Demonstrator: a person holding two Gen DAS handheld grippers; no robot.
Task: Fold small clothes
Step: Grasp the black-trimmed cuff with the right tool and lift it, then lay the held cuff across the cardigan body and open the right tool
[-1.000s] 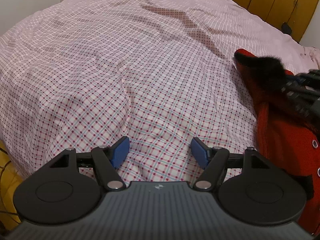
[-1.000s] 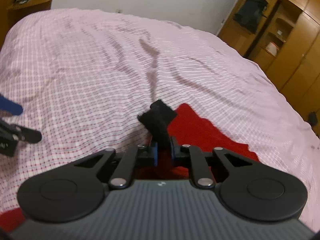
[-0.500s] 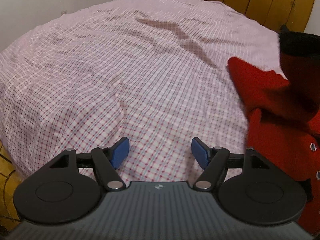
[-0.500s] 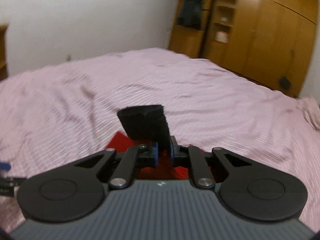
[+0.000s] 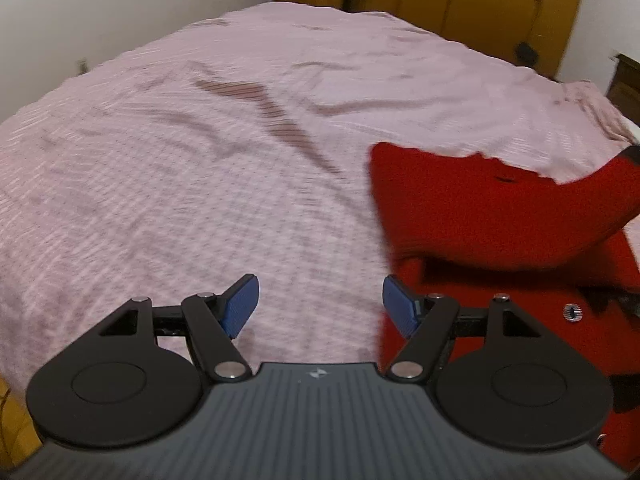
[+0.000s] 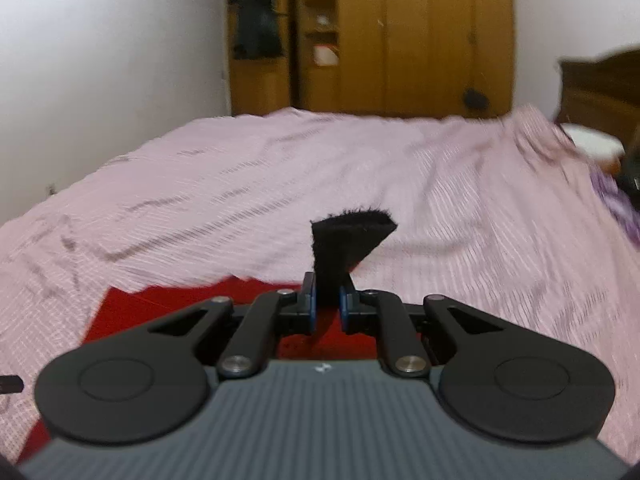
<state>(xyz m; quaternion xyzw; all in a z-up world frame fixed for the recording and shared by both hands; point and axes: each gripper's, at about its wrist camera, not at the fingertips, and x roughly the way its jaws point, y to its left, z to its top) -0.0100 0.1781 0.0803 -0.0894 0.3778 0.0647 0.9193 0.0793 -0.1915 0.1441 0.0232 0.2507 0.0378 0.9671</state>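
Because the fold needed only one carrying hand just then, the left tongs (image 5: pixel 319 304) hung released over the bed (image 5: pixel 192 168), the blue pads wide apart with nothing but pink checked sheet showing between them. They sat just beside the left edge of the red garment (image 5: pixel 492 216), which looked like a sensible waiting place: close enough to pin or catch that edge once the cloth came over.

The garment lay on the bed toward the right of the left view, its body flat on the sheet with a metal snap (image 5: pixel 572 312) showing on the front. One sleeve rose off the body and swept up toward the right edge, drawn taut rather than drooping, which suggested it was being lifted by its end so the bend would fall near the shoulder.

In the right view the right tongs (image 6: pixel 327 304) were clenched on the black cuff (image 6: pixel 348 236) of that sleeve, the fuzzy band standing up between the nearly closed pads. Gripping the cuff rather than the red knit probably gave a firmer, thicker hold and kept the whole sleeve under control. Red cloth spread beneath and to the left of these tongs, with the wardrobe (image 6: pixel 400 36) beyond the bed.
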